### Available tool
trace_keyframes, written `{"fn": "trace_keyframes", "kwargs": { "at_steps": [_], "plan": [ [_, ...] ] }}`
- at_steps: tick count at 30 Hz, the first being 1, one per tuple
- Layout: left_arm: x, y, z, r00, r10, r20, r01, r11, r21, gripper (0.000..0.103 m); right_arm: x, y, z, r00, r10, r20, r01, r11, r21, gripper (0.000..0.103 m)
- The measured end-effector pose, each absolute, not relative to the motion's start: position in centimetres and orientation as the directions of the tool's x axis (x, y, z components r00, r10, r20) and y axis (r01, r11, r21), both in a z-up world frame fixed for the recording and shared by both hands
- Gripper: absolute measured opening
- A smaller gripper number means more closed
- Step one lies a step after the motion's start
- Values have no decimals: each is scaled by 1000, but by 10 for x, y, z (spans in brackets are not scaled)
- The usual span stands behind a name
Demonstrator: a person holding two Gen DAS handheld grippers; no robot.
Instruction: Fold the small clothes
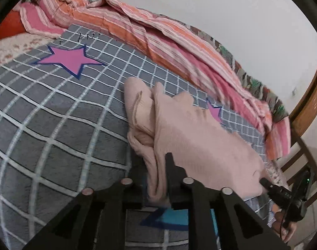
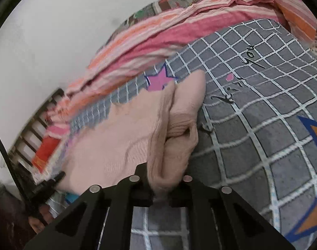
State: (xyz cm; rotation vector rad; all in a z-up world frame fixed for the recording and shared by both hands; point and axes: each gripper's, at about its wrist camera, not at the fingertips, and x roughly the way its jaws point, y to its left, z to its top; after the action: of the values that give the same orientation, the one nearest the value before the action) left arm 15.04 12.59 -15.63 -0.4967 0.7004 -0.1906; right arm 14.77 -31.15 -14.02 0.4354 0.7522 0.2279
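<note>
A pale pink knitted garment (image 1: 189, 129) hangs stretched between both grippers above a grey checked blanket (image 1: 54, 125). In the left wrist view my left gripper (image 1: 158, 177) is shut on a bunched edge of it. Far right in that view, my right gripper (image 1: 264, 182) pinches the other end. In the right wrist view the garment (image 2: 120, 137) folds over itself, and my right gripper (image 2: 164, 179) is shut on a thick roll of it. The left gripper (image 2: 60, 176) grips the far corner at the lower left.
The blanket (image 2: 262, 125) bears pink and orange stars. A pink and orange striped quilt (image 1: 158, 39) lies bunched along the white wall. Wooden furniture (image 1: 308, 108) stands past the bed's end. A person's hand (image 1: 283, 225) holds the right gripper.
</note>
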Motion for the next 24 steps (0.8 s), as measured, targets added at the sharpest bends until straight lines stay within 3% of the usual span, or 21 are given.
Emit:
{"fn": "trace_keyframes", "kwargs": {
  "at_steps": [2,5,6,9,16,19,24],
  "plan": [
    [152,135,-151,765,-315,-561,-13,865,-502,33,147,-309,-140,695,314,-647,-50,919,391,41],
    [155,148,-140,797,-294,-528,-31,853,-522,54,140,-317,-131,736,244,-631,-34,945,325,43],
    [158,149,-135,803,-298,-517,-19,853,-521,56,138,-320,-126,750,237,-618,-35,947,321,44],
    [173,141,-121,812,-273,-515,6,888,-460,58,142,-324,-114,779,230,-583,-35,945,325,46],
    [238,98,-102,777,-247,-579,70,948,-310,59,196,-306,-93,770,221,-599,-66,961,269,46],
    [270,91,-100,781,-221,-584,52,955,-292,59,232,-296,-91,750,177,-637,-52,976,209,46],
    [303,87,-132,706,-186,-683,29,972,-235,53,279,-290,-104,696,150,-702,-60,987,151,46]
  ]
}}
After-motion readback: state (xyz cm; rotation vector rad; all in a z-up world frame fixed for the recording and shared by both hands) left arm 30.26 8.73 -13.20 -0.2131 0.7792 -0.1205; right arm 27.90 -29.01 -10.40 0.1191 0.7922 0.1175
